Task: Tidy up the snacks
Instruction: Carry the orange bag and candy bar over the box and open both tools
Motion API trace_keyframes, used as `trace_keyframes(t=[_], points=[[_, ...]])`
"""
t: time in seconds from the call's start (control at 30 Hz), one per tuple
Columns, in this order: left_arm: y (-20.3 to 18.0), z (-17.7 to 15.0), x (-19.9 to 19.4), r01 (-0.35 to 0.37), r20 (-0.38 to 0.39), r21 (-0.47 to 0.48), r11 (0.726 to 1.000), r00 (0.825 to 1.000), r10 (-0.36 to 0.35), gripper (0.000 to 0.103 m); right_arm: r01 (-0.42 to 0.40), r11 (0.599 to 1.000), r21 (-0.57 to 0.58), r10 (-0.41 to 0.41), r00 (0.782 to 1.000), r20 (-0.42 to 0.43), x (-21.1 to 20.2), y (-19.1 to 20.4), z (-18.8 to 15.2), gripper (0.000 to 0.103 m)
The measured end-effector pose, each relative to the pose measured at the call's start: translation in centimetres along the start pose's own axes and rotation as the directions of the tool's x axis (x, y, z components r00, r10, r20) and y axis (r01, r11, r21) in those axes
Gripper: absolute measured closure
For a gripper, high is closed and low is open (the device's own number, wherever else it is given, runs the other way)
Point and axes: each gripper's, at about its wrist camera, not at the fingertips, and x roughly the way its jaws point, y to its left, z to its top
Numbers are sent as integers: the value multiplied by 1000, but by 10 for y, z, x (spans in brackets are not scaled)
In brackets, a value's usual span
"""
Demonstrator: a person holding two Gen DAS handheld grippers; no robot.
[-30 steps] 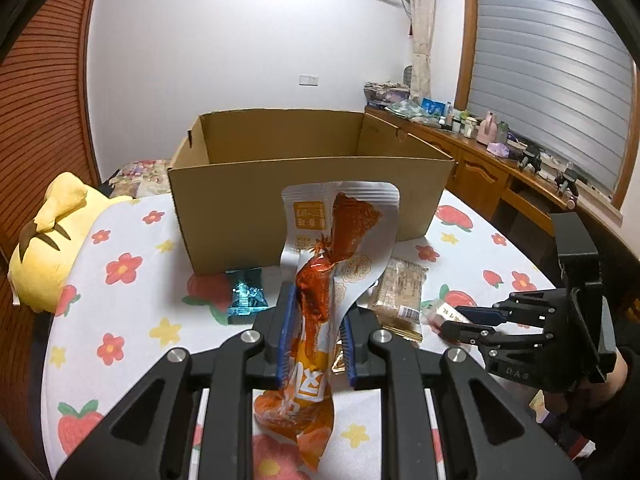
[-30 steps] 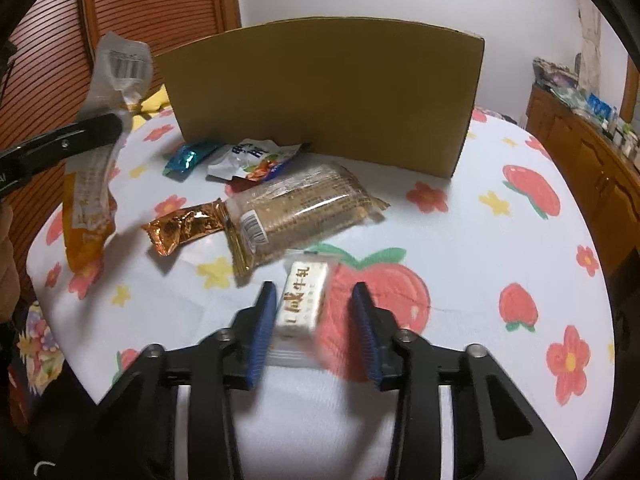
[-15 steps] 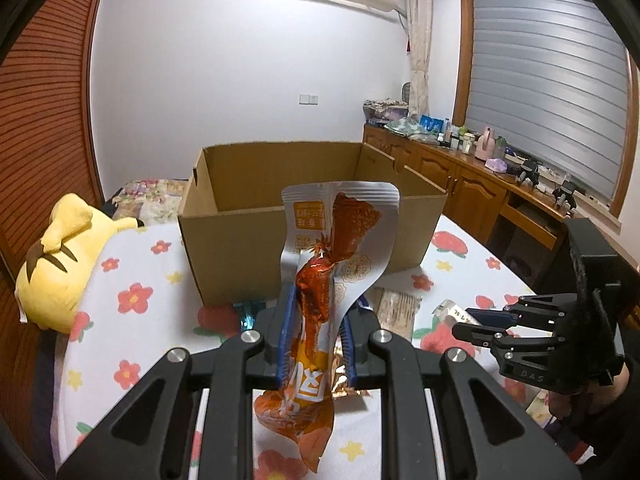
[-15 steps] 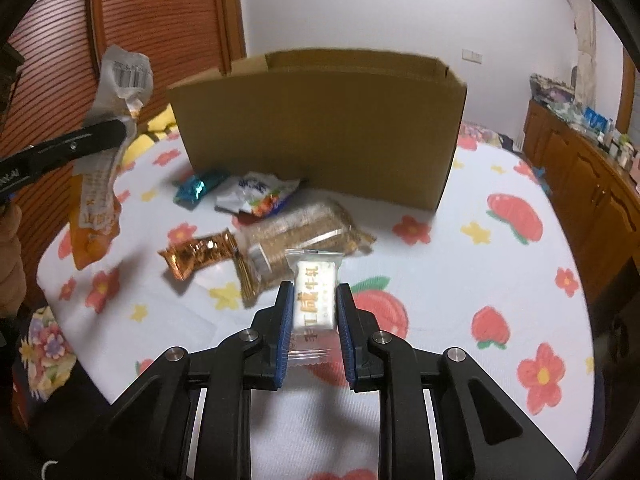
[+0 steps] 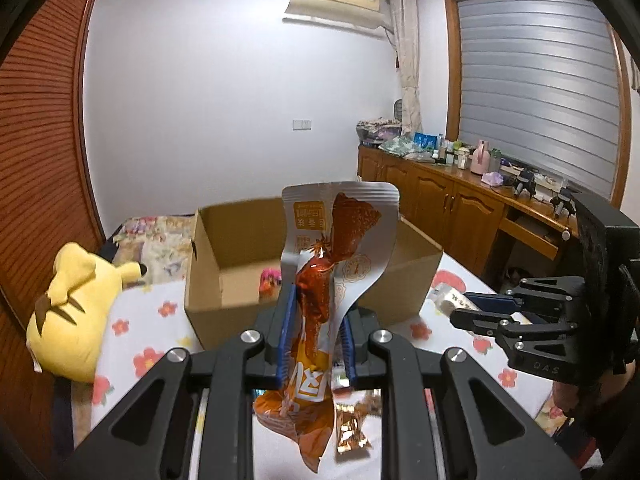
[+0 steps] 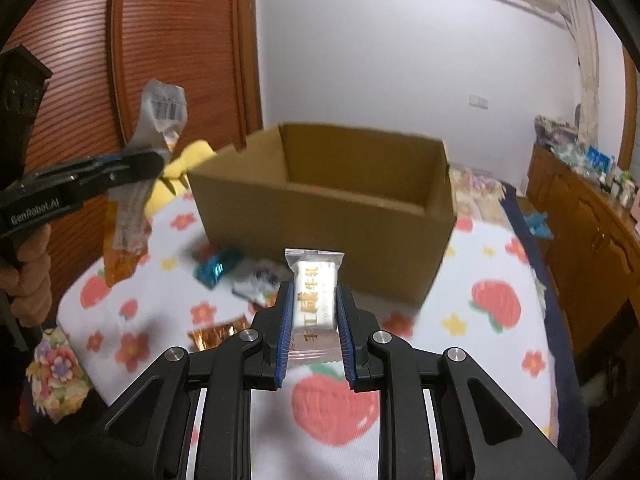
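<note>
Cardboard box (image 6: 328,216), top open, stands on the flower-print tablecloth (image 6: 496,280) with a small pink item (image 5: 269,278) already on its floor. Left gripper (image 5: 316,340) is clamped on an orange-and-silver snack pouch (image 5: 320,280), held upright and clear of the table in front of the box. Right gripper (image 6: 313,328) pinches a small white wrapped bar (image 6: 314,300), also lifted. Step in hand, as judged: carrying both snacks to the box. The next move calls for clearing the near wall, then releasing over the opening. Loose snacks lie below: a blue foil packet (image 6: 216,268) and a gold wrapper (image 6: 218,334). Room above the box is free; the yellow plush toy (image 5: 76,312) sits well to its left.
</note>
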Motion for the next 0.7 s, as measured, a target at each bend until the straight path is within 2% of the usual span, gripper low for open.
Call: trace_keyframes(t=[0.27,0.43,0.7], points=[[13,41,14,8,30,-9,1000,1000,-8,85,-30,999,-33,32,999,36,14,-8,44,84],[18,67,26,-16,33,-8,1000,999,16,85,-40,998,-51,43,997,58,25,-20,73,84],[26,91,47,-37,36,4,999,999,37,84,-46,997,-57,50,997,57,50,-35,99,84]])
